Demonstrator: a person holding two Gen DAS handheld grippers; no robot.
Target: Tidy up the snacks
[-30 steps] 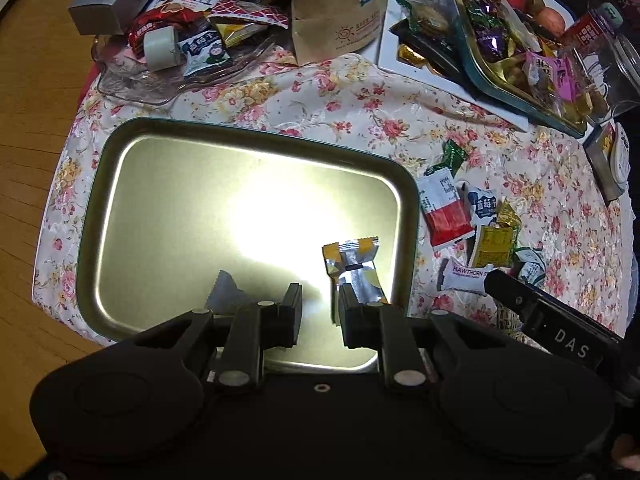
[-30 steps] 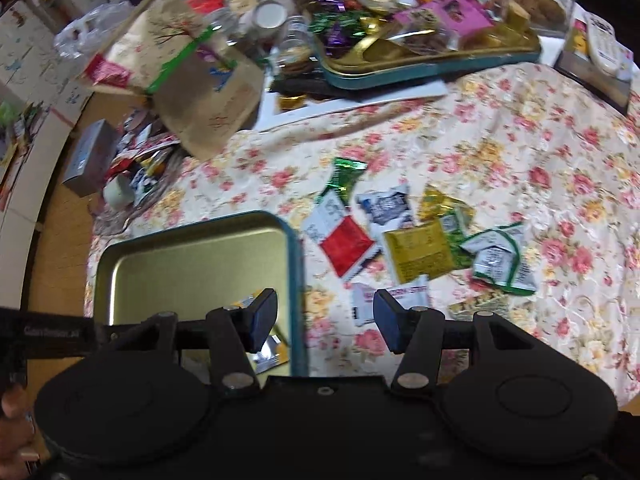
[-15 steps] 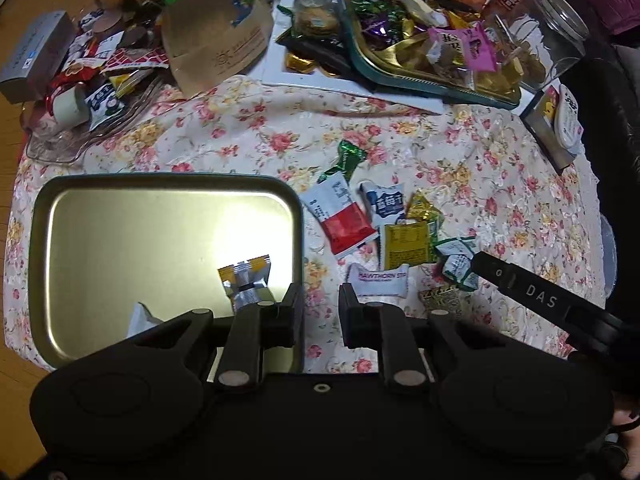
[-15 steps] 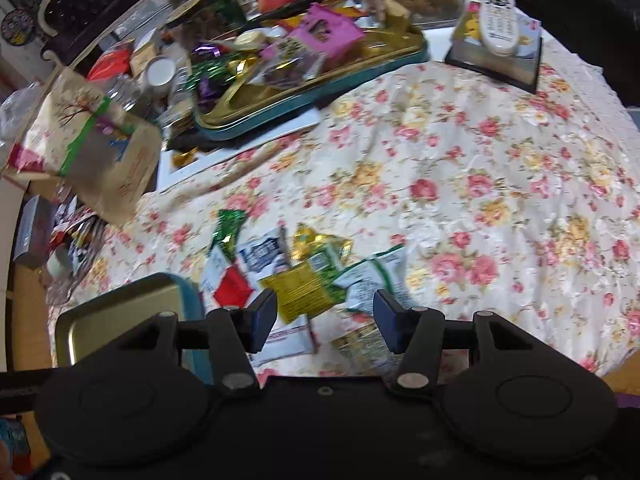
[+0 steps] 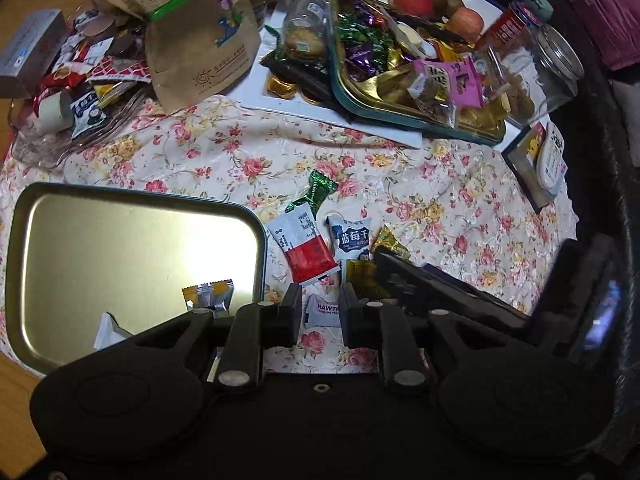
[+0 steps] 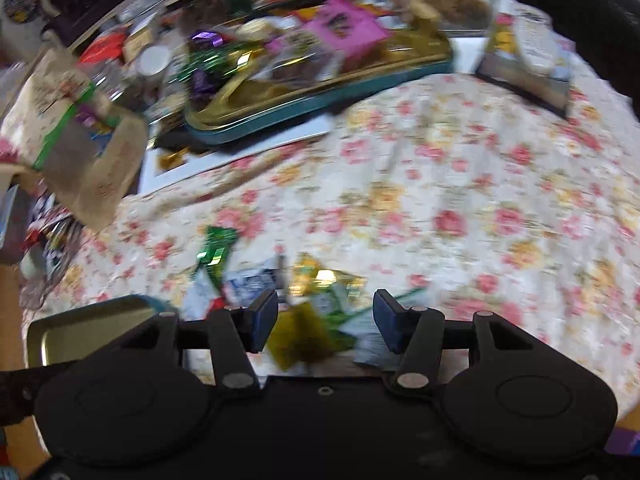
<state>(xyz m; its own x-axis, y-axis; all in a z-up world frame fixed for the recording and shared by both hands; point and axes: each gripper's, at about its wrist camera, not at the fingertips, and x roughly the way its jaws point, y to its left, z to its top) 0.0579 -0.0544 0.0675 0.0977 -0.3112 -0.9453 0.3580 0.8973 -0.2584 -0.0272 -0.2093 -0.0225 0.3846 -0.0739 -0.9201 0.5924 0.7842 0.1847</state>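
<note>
My left gripper (image 5: 320, 312): jaws narrow, nothing clamped, above a white "HAWTH" packet (image 5: 322, 312). My right gripper (image 6: 325, 318): jaws apart, empty, over the yellow packet (image 6: 298, 336); view blurred. Gold tray (image 5: 24, 264) holds an orange-silver snack (image 5: 208, 296). Beyond, loose on the floral cloth (image 5: 420, 184): red-white packet (image 5: 304, 246), blue-white packet (image 5: 352, 238), green candy (image 5: 318, 192).

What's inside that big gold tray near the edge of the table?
In the gold tray lie an orange-and-silver wrapped snack and something pale, partly hidden. The left gripper covers the tray's near corner.
</note>
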